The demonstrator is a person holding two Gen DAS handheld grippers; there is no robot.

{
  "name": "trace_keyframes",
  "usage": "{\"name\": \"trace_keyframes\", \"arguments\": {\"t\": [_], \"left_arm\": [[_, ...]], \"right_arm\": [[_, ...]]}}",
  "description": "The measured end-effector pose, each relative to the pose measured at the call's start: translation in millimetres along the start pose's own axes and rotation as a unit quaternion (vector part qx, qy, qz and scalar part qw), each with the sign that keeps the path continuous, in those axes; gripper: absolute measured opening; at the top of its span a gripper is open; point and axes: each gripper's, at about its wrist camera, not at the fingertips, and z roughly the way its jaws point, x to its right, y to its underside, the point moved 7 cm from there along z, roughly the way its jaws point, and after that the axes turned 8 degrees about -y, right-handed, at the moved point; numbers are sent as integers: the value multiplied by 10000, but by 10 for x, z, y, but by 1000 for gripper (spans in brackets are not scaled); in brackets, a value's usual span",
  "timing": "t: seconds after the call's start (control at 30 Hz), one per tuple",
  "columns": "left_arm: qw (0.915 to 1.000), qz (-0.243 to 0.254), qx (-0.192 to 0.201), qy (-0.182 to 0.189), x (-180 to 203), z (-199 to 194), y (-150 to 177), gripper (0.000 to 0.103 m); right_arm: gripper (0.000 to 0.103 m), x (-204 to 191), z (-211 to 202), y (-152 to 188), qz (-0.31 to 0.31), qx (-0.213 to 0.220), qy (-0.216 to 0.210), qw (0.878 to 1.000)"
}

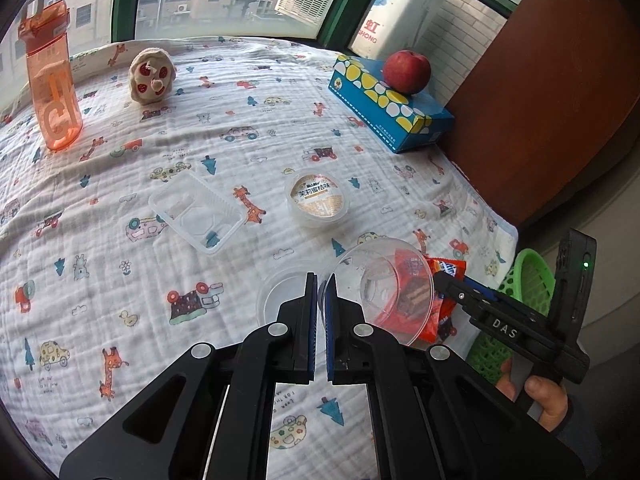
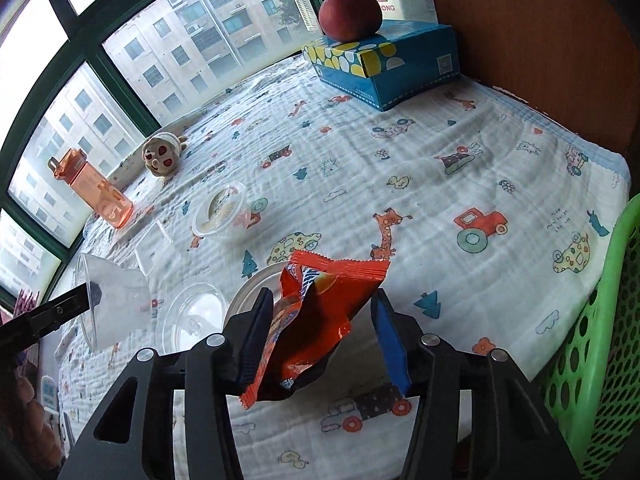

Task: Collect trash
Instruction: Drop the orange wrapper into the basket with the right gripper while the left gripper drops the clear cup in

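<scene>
Up near the right front corner of the bed (image 1: pixel 240 152), the left gripper (image 1: pixel 321 280) has its fingers pinched tight on the rim of a clear plastic cup (image 1: pixel 384 280), lifted and tilted; the right gripper (image 2: pixel 320 312) has an orange snack wrapper (image 2: pixel 320 304) between its fingers, one touching it, the other standing apart; a green basket (image 2: pixel 600 340) sits just beside that corner.

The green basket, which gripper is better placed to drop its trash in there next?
Probably the right gripper. The green basket stands just beside it, and the orange wrapper sits between its jaws, not yet pinched. The left gripper, shut on the clear cup, is farther from the basket.
</scene>
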Motion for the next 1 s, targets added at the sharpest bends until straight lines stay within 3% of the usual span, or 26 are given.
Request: {"name": "trace_keyframes", "arguments": {"t": [0.17, 0.3, 0.7, 1.0], "left_arm": [[9999, -72, -73, -11, -64, 47, 21, 2], [10000, -70, -69, -7, -62, 50, 15, 2], [9998, 122, -4, 129, 219, -61, 12, 2], [9982, 445, -31, 395, 738, -89, 53, 2]], "right_arm": [[26, 29, 12, 1, 38, 32, 2, 10000], [22, -19, -68, 5, -25, 128, -86, 9999], [20, -165, -749, -70, -448, 740, -98, 9962], [20, 332, -1510, -42, -429, 1165, 500, 9910]]}}
